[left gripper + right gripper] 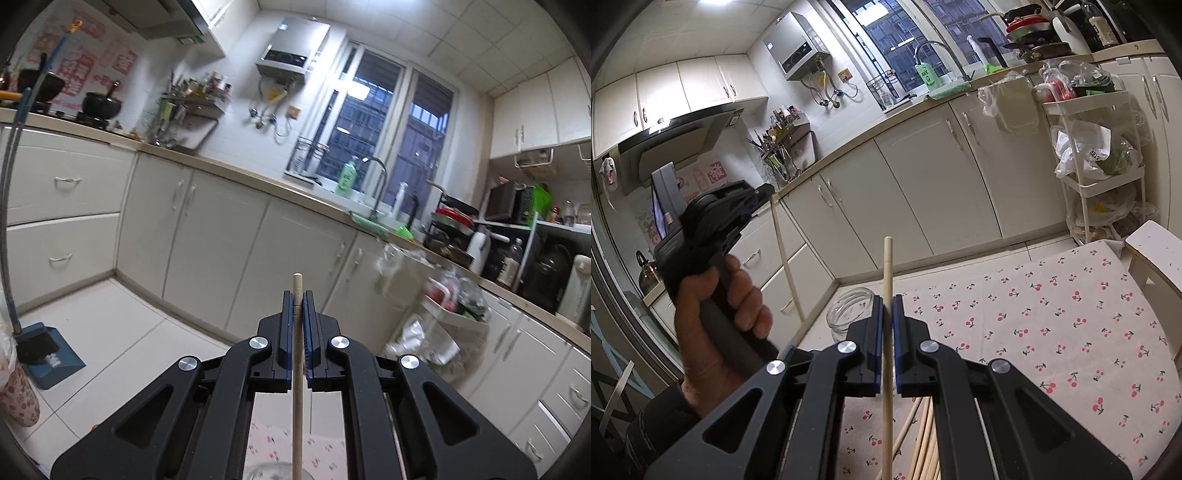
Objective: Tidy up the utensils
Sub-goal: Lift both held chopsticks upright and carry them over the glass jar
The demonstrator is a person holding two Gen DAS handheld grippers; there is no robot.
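A pale wooden chopstick (pixel 887 314) stands upright between the fingers of the right gripper (pixel 887 306), which pinch it. A second pale wooden chopstick (pixel 297 314) is pinched the same way by the left gripper (pixel 297 302), raised at the left above a clear glass jar (pixel 849 306). The jar stands at the far left edge of the table with the cherry-print cloth (pixel 1052 332). More loose wooden chopsticks (pixel 923 443) lie on the cloth near the right gripper.
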